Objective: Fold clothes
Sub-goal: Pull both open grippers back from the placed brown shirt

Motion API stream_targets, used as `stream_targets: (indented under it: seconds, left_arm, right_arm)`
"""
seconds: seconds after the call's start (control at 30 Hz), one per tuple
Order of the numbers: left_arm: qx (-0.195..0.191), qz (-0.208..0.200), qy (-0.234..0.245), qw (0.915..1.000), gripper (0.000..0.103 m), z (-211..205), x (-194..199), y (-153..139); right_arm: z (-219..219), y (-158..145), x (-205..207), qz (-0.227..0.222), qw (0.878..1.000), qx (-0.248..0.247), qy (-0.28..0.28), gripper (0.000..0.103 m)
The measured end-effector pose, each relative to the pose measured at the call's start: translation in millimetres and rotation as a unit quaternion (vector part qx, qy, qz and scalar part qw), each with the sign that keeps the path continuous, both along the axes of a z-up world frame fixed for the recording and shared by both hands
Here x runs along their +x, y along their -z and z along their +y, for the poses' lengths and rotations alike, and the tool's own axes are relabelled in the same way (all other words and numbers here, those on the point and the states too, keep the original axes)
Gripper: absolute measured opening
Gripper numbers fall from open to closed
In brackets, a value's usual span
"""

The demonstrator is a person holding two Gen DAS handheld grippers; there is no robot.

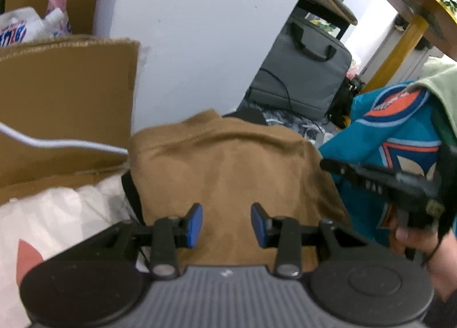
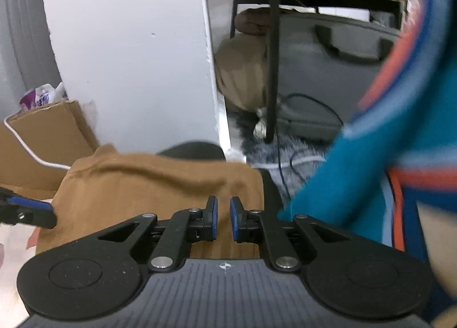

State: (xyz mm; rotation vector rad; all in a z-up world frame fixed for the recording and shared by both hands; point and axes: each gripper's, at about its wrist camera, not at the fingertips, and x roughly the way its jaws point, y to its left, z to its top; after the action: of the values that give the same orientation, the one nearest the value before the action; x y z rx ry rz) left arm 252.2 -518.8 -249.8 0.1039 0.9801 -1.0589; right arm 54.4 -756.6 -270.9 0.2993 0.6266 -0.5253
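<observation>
A brown garment [image 1: 228,162] lies draped over a dark seat back, folded into a rough rectangle. My left gripper [image 1: 227,223] hovers just above its near part, open, its blue pads apart with only cloth showing behind them. In the right wrist view the same brown garment [image 2: 148,185] lies under my right gripper [image 2: 223,219], whose pads stand a narrow gap apart with nothing between them. A teal jersey [image 1: 382,139] with orange and white trim hangs at the right, close to the right gripper [image 1: 371,179] and the hand that holds it. The left gripper's fingertip [image 2: 31,205] shows at the left edge.
A cardboard box [image 1: 65,105] with a white cable [image 1: 57,144] stands at the left, and white bedding [image 1: 57,213] lies below it. A white wall panel [image 1: 194,36] rises behind. A grey bag [image 1: 302,76] and a dark table leg [image 2: 272,56] lie beyond, and a round yellow table [image 1: 414,5] is at the right.
</observation>
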Motion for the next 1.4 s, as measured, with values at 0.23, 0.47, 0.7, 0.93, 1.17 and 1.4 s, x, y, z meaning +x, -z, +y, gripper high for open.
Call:
stream_targets:
  seconds: [0.23, 0.47, 0.7, 0.93, 1.17, 1.4]
  left_arm:
    - [0.000, 0.012, 0.009, 0.9999, 0.040, 4.3, -16.7, 6.3]
    - [0.011, 0.024, 0.013, 0.9996, 0.040, 12.5, -24.6, 18.4]
    - [0.002, 0.039, -0.012, 0.9991, 0.040, 32.7, -29.4, 26.7]
    - [-0.015, 0.048, -0.026, 0.9984, 0.043, 46.6, -46.2, 28.8]
    - [-0.008, 0.080, -0.036, 0.9961, 0.043, 54.9, -60.9, 49.8]
    - [0.007, 0.087, -0.054, 0.9947, 0.043, 74.6, -74.4, 64.0]
  right_arm:
    - [17.0, 29.0, -31.1, 0.018, 1.000, 0.010, 0.007, 0.014]
    - [7.3, 41.0, -41.0, 0.034, 0.999, -0.003, 0.022, 0.011]
    - [7.9, 31.6, -49.3, 0.026, 0.998, -0.031, 0.044, 0.012]
    - [28.1, 30.6, -71.0, 0.008, 1.000, -0.009, 0.019, 0.012]
    - [39.4, 57.5, -89.4, 0.036, 0.999, 0.005, 0.021, 0.012]
    - [43.2, 58.2, -108.1, 0.042, 0.999, 0.001, 0.028, 0.011]
